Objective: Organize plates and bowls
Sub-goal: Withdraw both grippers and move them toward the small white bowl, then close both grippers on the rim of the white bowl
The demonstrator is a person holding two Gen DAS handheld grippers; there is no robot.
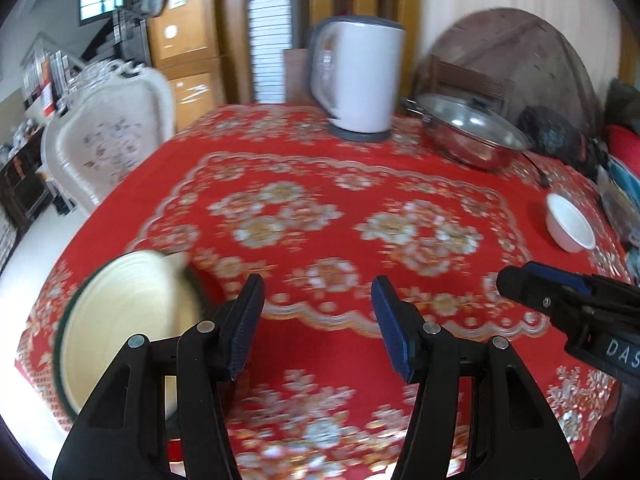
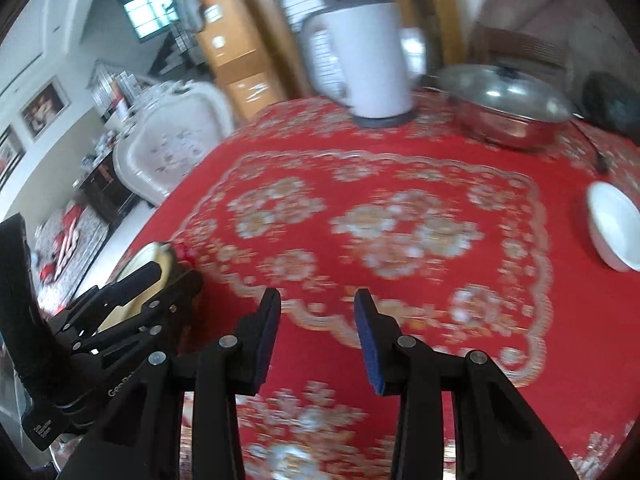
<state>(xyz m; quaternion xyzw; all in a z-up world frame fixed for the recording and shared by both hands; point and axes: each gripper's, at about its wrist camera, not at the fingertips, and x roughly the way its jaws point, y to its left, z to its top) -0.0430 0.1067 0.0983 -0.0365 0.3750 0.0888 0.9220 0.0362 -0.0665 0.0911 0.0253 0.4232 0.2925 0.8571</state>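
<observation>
Red floral tablecloth [image 1: 320, 184] covers the table; both views are motion-blurred. At the far edge sit a white kettle [image 1: 360, 80] and, to its right, a steel pot [image 1: 468, 136] with its lid on. White chair [image 1: 108, 136] stands off the left side, cardboard boxes behind it.

Left gripper [image 1: 318, 316]: jaws partly open, nothing between the pads, only cloth under the gap. Right gripper [image 2: 316, 328]: jaws partly open, a bit narrower than the left, also empty. Both are angled down at the table, side by side; each shows up at the edge of the other's view.

Cream plate [image 1: 128, 332] with a dark green rim lies at the near-left table edge, just left of the left gripper's left finger, which hides part of it. In the right wrist view the left gripper overlaps that plate [image 2: 152, 256]; can't tell whether they touch.

White bowl [image 1: 570, 220] sits upright at the right side of the table, well apart from the plate and beyond the right gripper's tip.
</observation>
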